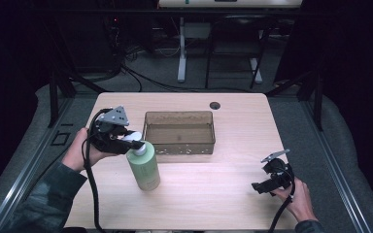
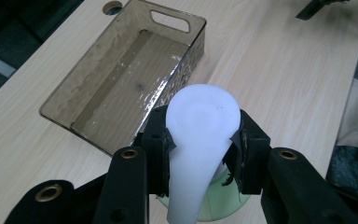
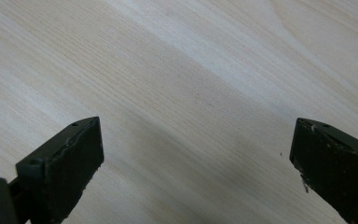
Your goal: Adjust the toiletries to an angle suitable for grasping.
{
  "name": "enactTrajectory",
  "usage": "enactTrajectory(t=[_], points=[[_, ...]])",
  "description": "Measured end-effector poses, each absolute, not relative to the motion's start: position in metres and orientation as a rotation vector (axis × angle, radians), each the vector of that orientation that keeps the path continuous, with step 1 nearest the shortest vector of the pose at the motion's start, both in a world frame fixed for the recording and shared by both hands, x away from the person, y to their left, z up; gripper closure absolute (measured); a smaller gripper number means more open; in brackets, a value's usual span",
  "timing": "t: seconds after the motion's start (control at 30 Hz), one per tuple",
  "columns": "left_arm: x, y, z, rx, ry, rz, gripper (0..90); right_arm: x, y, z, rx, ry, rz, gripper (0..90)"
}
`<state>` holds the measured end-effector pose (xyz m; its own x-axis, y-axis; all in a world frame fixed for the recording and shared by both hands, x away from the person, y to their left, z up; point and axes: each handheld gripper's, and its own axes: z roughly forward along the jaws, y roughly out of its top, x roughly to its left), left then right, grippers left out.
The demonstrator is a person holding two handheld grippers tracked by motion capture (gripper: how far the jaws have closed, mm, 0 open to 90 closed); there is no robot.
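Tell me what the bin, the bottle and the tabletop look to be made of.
Bin: likely smoke-tinted clear plastic; the wood grain shows through its glossy, scuffed walls.
Bottle: probably matte pale green plastic, with a smooth white plastic pump head.
Tabletop: light wood or wood-look laminate, by its straight grain lines and dull sheen; which one can't be told.

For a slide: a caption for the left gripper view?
Left gripper clamps the bottle's white pump head, with the empty tinted bin beyond.
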<state>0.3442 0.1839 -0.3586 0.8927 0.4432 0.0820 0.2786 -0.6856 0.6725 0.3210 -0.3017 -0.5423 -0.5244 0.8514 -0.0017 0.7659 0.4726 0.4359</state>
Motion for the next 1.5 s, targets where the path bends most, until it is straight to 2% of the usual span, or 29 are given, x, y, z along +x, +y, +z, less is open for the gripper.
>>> enactTrajectory(t=[0.9, 1.23, 1.33, 1.5], points=[[0.372, 0.165, -0.355, 2.391, 0.601, 0.375, 63.6, 0.321, -0.301, -0.543, 1.394, 2.508, 0.567, 2.5], [0.370, 0.166, -0.356, 2.387, 0.611, 0.364, 63.2, 0.321, -0.301, -0.544, 1.391, 2.508, 0.566, 2.6], [0.370, 0.166, -0.355, 2.367, 0.621, 0.346, 60.5, 0.321, -0.301, -0.543, 1.395, 2.509, 0.568, 2.7], [0.371, 0.164, -0.353, 2.365, 0.637, 0.327, 50.7, 0.320, -0.300, -0.543, 1.398, 2.508, 0.573, 2.8]])
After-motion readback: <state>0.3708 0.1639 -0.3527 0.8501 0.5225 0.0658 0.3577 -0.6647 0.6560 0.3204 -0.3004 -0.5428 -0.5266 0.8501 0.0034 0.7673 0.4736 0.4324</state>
